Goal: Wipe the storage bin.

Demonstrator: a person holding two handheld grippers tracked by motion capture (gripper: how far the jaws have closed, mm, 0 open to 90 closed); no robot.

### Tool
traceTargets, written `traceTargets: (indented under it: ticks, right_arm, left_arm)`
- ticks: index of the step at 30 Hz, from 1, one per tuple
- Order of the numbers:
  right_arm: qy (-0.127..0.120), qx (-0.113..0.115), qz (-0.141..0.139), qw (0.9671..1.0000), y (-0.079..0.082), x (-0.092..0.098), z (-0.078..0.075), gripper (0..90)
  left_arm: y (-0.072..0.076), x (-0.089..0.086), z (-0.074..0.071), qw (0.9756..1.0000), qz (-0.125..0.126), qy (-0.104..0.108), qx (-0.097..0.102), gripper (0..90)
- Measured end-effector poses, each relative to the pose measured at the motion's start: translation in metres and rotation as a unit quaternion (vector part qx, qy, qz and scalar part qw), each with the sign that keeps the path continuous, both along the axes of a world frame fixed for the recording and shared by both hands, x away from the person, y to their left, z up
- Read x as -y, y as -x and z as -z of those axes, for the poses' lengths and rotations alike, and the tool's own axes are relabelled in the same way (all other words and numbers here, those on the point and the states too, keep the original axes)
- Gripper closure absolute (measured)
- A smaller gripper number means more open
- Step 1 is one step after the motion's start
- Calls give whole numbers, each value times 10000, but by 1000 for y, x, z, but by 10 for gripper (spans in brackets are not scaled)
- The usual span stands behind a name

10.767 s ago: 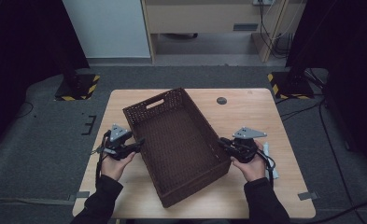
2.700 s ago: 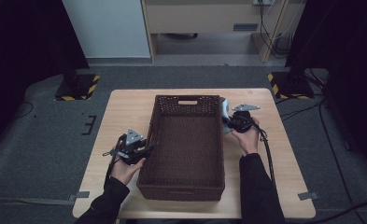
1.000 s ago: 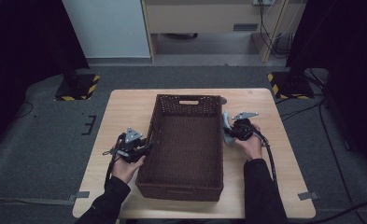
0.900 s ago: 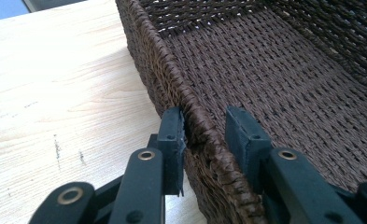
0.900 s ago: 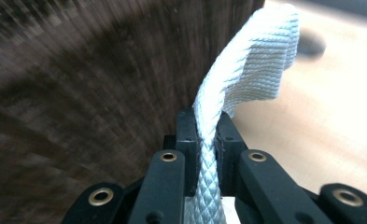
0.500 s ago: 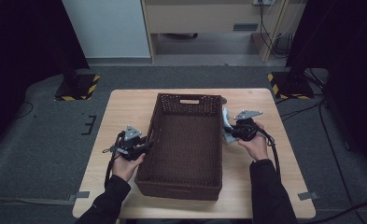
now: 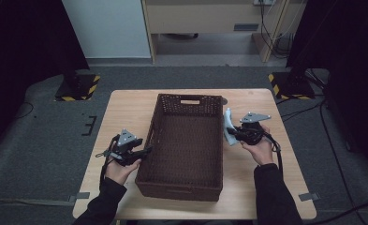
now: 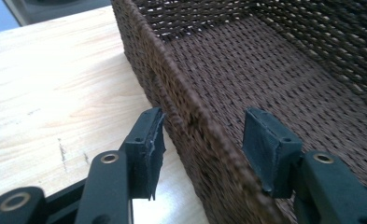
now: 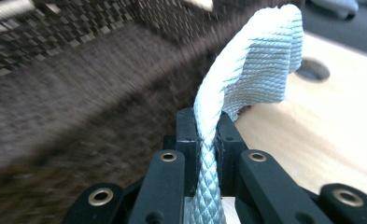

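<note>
A dark brown woven basket [image 7: 186, 145] is set lengthwise in the middle of the wooden table [image 7: 125, 108], and everything else is placed against it. A pale blue woven cloth [image 7: 227, 126] is pinched tightly between the jaws of the right gripper [image 7: 233, 134], just off the basket's right wall and near its far end; the cloth stands up above the jaws and is folded over at its top. In the right gripper view the same cloth [image 9: 246, 88] is seen clamped between the two black pads, with the basket wall [image 9: 78, 93] beside it heavily blurred, so its weave can hardly be made out there.

The left gripper [image 7: 142, 152] is held at the basket's left wall, toward the near end. Its jaws have just been opening and are now set apart, one pad outside the rim [image 8: 195, 126] and one inside, neither pressing on it.

A round hole [image 7: 224, 101] in the tabletop is partly hidden behind the basket's far right corner. Beyond the table, two stands with yellow-and-black striped bases [image 7: 78, 89] are lost in darkness higher up. The basket's inside is seen bare.
</note>
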State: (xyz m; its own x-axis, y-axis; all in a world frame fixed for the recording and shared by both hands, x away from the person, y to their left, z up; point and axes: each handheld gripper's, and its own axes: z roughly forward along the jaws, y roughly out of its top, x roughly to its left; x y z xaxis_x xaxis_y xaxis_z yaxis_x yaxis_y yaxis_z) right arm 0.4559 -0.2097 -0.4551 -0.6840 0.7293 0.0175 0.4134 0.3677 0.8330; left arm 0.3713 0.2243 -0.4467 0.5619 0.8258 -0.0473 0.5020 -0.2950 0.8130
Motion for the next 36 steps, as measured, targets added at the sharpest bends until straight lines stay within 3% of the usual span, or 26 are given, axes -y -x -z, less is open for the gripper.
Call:
traceTargets:
  ticks: [5, 9, 11, 17, 20, 22, 25, 28, 31, 36]
  right_arm:
    - [79, 62, -200, 9997, 10, -7, -1, 838]
    - [310, -186, -154, 9992, 12, -8, 16, 837]
    - [315, -300, -118, 9990, 11, -7, 25, 837]
    - [715, -776, 14, 9944, 11, -7, 56, 835]
    - [458, -756, 83, 9960, 13, -4, 50, 835]
    - [225, -592, 63, 9980, 15, -1, 39, 835]
    - [-141, -165, 17, 9998, 24, 3, 13, 835]
    - [-288, 96, -84, 9995, 30, 2, -3, 835]
    - [-183, 45, -194, 9996, 31, -3, -3, 835]
    - [248, -366, -218, 9988, 24, -15, 24, 835]
  left_arm:
    - [2, 6, 7, 9997, 121, -111, -177, 545]
    - [3, 6, 7, 9998, 12, -57, -193, 579]
    - [4, 8, 6, 9998, -31, -128, -175, 597]
    - [5, 11, 4, 9995, -268, -155, -73, 655]
    - [4, 12, 4, 9993, -318, -177, -67, 671]
    - [3, 12, 3, 9991, -348, -227, -67, 679]
    - [1, 12, 3, 9990, -373, -239, -58, 686]
    - [-2, 11, 4, 9990, -377, -223, -77, 686]
    - [-6, 10, 5, 9991, -400, -127, -74, 684]
    - [-7, 9, 5, 9994, -336, -55, -84, 667]
